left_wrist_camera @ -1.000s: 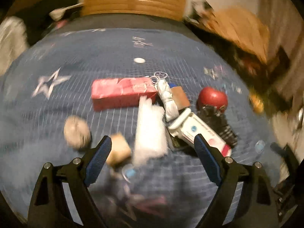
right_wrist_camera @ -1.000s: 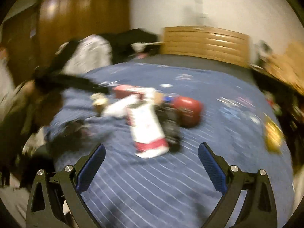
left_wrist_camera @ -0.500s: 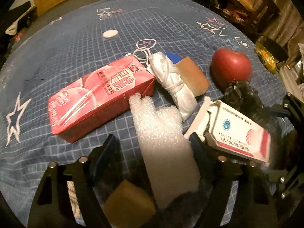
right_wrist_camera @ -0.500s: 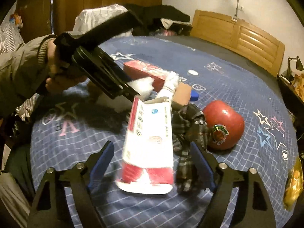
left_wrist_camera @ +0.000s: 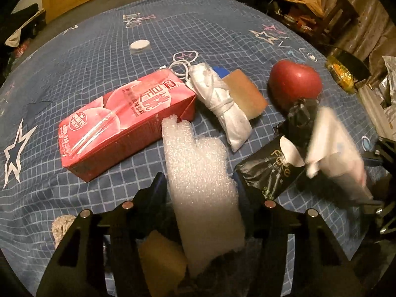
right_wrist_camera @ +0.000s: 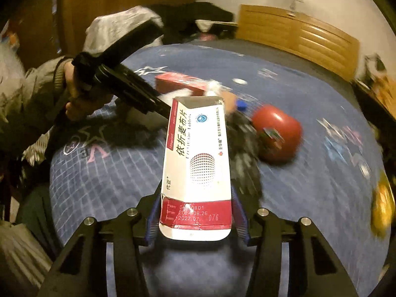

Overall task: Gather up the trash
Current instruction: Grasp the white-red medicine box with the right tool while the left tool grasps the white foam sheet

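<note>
Left claw [left_wrist_camera: 199,190]: about half open and closing, foam [left_wrist_camera: 203,185] between the fingers [left_wrist_camera: 158,188]; both pads look to be against its sides, though dim light leaves the contact unsure. Foam white, bubbly, an uneven strip with a notched far end, lying on the bed [left_wrist_camera: 86,57] and running back under the claw. Just beside its far end, a pink carton [left_wrist_camera: 123,118] on its side, nearly touching. Right of the foam, a tied white bag [left_wrist_camera: 222,106], a tan block [left_wrist_camera: 247,94] behind it, an apple [left_wrist_camera: 294,81] further right, a black packet [left_wrist_camera: 269,170] close by the right finger. Small white cap [left_wrist_camera: 140,45] well apart, up the quilt. Yellow sponge [left_wrist_camera: 160,259] low in frame beneath the claw.

Right claw [right_wrist_camera: 196,216]: closing too, narrow, pads on both sides of a pill box [right_wrist_camera: 196,163]. Box white with a red end band, printed dates near the claw, far flap torn open, long axis pointing away, raised off the bed. Behind it a dark plaid cloth [right_wrist_camera: 245,153] and the apple, blurred. A hand [right_wrist_camera: 81,99] at left of this view, gripping the left tool.
</note>
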